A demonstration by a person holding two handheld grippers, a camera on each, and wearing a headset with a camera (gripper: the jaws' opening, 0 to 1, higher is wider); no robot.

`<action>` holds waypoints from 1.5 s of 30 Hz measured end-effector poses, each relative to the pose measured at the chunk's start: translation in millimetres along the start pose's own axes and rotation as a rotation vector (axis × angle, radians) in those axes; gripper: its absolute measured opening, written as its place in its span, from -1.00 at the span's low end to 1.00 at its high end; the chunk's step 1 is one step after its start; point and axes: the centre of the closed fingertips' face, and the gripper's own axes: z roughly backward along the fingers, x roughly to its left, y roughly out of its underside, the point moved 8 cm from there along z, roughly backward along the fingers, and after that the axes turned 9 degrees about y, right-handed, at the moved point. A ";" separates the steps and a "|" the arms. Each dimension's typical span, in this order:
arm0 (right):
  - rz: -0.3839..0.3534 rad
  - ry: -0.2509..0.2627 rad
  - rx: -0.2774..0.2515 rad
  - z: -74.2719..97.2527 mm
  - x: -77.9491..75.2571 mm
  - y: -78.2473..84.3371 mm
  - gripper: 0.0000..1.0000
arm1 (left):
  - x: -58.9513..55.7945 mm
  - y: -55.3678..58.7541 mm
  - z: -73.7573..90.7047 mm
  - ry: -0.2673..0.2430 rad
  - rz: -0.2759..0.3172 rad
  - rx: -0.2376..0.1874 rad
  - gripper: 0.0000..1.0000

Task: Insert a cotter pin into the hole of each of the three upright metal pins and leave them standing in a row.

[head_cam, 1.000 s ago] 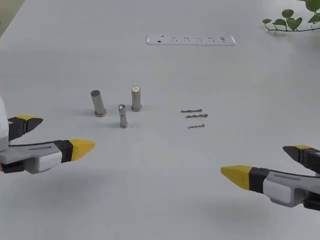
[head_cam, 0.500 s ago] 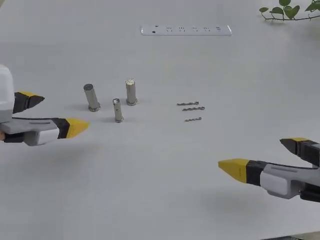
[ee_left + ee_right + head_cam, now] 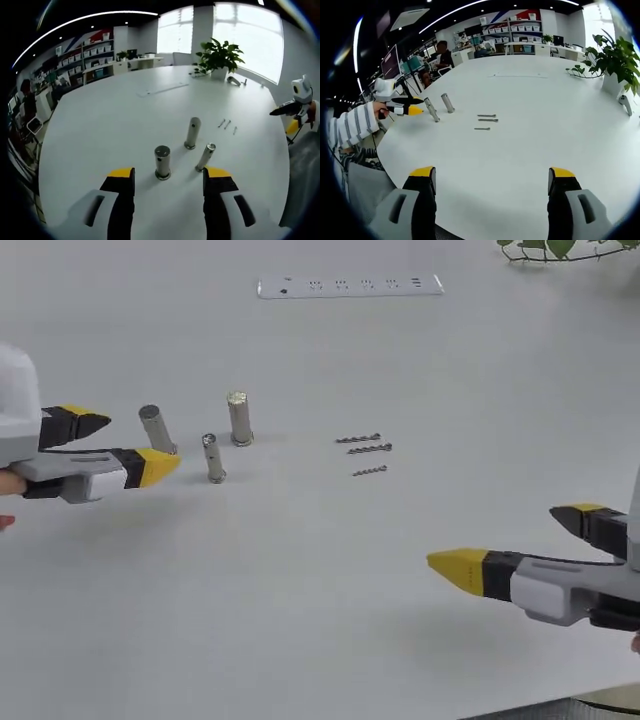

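Cotter pins (image 3: 369,449), three of them, are lying loose on the white surface (image 3: 300,580) (side by side, roughly parallel). To their left, the leftmost metal pin (image 3: 155,426), the thin metal pin (image 3: 214,458) and the rear metal pin (image 3: 239,418) are standing upright in a loose cluster. The left gripper (image 3: 145,439) is hovering just before the leftmost metal pin, fingers apart. The right gripper (image 3: 491,536) is hanging well apart from everything, fingers spread too.
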 end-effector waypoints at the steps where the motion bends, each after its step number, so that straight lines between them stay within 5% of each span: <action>1: -0.001 0.000 0.000 0.0 -0.2 0.0 0.83 | 0.4 -0.6 -1.7 0.001 -0.001 -0.001 0.01; 13: -0.011 0.009 0.001 0.2 -3.3 -0.5 0.83 | 8.6 -3.9 -19.0 0.011 0.048 -0.022 -0.29; 30: -0.025 0.011 0.020 -4.0 -4.5 2.6 0.83 | 16.1 -1.5 -29.6 0.006 0.045 -0.024 -0.78; 45: -0.017 0.000 0.017 -6.5 -0.9 1.5 0.82 | 13.5 -1.4 -26.9 0.041 0.056 -0.035 -0.79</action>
